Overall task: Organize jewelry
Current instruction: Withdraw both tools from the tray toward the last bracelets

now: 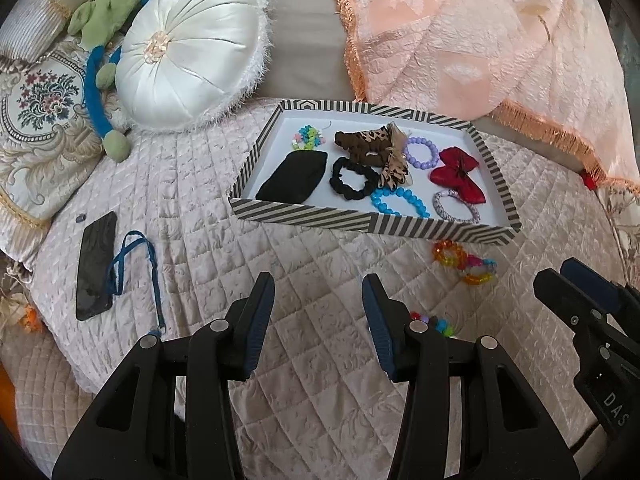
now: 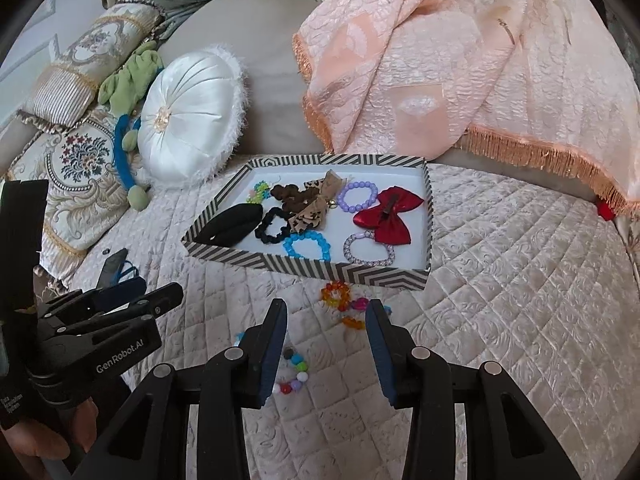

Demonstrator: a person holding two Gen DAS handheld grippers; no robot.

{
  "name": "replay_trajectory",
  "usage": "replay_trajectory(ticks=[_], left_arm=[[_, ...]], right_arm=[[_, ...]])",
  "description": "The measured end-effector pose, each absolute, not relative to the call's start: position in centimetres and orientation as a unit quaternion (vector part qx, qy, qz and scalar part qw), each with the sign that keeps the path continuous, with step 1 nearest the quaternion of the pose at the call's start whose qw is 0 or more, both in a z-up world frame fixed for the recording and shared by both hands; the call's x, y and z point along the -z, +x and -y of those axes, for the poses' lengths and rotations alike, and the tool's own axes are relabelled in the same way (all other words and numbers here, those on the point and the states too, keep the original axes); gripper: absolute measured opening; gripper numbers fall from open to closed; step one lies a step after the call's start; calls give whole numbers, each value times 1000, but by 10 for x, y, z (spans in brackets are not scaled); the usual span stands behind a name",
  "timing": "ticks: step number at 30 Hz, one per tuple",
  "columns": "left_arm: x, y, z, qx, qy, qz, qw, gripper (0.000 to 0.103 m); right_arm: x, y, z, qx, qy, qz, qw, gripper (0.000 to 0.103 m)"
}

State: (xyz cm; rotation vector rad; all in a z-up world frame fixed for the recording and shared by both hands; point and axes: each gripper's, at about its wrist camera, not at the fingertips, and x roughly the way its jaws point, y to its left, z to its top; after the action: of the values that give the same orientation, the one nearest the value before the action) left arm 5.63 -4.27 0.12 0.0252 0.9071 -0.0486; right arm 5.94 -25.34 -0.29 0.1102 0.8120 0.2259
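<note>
**Both grippers open above the quilt, beads still loose**

My left gripper (image 1: 318,312) and right gripper (image 2: 326,340) both hold their jaws wide apart, gripping nothing. The striped tray (image 2: 304,268), mid-frame, holds scrunchies, bracelets and a red bow (image 2: 386,212). An orange bead bracelet (image 2: 335,293) lies just below the tray's near wall; a multicolored bead bracelet (image 2: 294,376) sits lower, beside my right gripper's left finger.

Quilted bedspread (image 1: 224,240) and what lies on it

A striped tray (image 1: 360,222) sits mid-bed; just before its front wall lie an orange bead bracelet (image 2: 335,294) and a multicoloured bead bracelet (image 2: 295,372). To the left rest a black phone (image 1: 96,266) with a blue lanyard (image 1: 138,268), a white round cushion (image 1: 188,54), embroidered pillows (image 1: 40,120); a peach fringed throw (image 1: 500,40) lies behind
</note>
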Motion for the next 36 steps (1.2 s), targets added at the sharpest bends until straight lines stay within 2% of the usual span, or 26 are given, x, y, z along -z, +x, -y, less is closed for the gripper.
replay_trajectory(ticks=[23,36], left_arm=[[3,43,39,22,4,-441,897,47],[25,54,31,47,-30,-487,872,48]], right_arm=[[4,45,258,-110,52,-398,909,40],[23,53,277,-101,67,-423,898,40]])
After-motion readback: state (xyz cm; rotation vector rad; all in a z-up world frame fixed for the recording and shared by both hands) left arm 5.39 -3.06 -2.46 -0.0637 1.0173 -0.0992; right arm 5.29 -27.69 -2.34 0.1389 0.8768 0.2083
